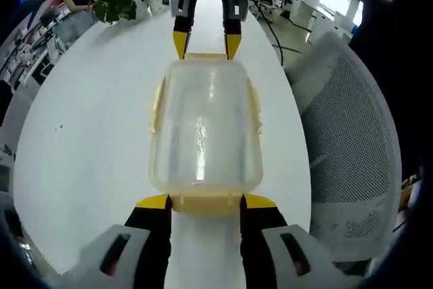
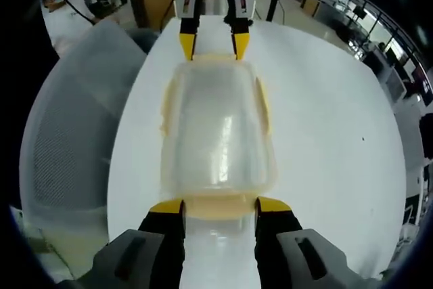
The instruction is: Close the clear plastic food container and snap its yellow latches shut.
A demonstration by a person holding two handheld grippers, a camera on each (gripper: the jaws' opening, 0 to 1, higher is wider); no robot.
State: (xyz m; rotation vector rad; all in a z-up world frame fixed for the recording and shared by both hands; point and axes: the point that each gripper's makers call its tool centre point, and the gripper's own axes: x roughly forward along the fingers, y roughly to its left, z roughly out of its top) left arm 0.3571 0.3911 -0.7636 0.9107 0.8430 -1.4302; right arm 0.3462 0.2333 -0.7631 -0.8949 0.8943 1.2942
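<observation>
lid seated on clear rectangular plastic food container [image 1: 205, 126], end latches pending.
lying on white round tabletop [image 1: 88, 153], long axis running tool to tool; left tool [image 1: 206, 202] and right tool [image 2: 220, 206] both spread open, straddling opposite yellow end latches.

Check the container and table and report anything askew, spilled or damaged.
Nothing stands out. The clear container sits flat on the white table, lid on, with no spill or crack visible. The left gripper and right gripper each straddle a yellow end latch.
</observation>
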